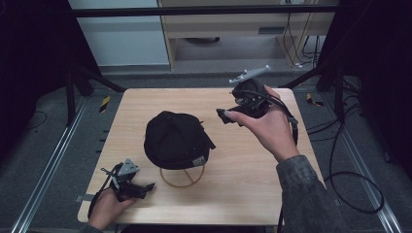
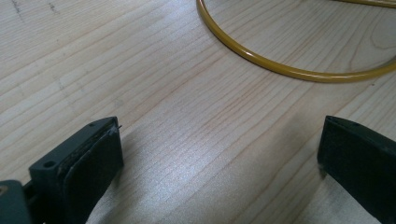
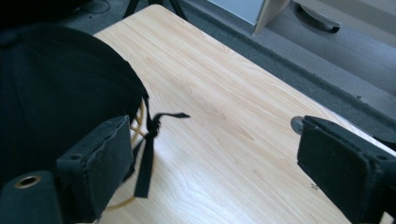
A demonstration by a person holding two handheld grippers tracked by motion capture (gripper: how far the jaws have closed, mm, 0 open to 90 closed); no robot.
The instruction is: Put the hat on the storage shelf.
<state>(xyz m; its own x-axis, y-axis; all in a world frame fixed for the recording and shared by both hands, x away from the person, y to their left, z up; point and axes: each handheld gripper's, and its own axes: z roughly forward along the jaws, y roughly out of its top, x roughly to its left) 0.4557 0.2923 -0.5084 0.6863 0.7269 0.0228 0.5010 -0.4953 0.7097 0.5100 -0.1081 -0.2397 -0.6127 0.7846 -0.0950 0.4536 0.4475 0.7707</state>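
Black fabric cap (image 1: 176, 139) domed over thin yellow wire hoop stand (image 1: 182, 178), pale wood-grain worktop (image 1: 243, 160); left tongs (image 1: 149, 186) and right tongs (image 1: 222, 114) both agape, empty.

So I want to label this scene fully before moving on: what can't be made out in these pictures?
- Yellow wire stand under the black fabric cap: high view, the cap covers its upper part, so its shape is unclear.
- Small tag on the cap's rim: high view, too small to read.
- Yellow ring: left gripper view, cut off by the top edge.
- Cap's black strap: right gripper view, its root sits behind the left jaw.
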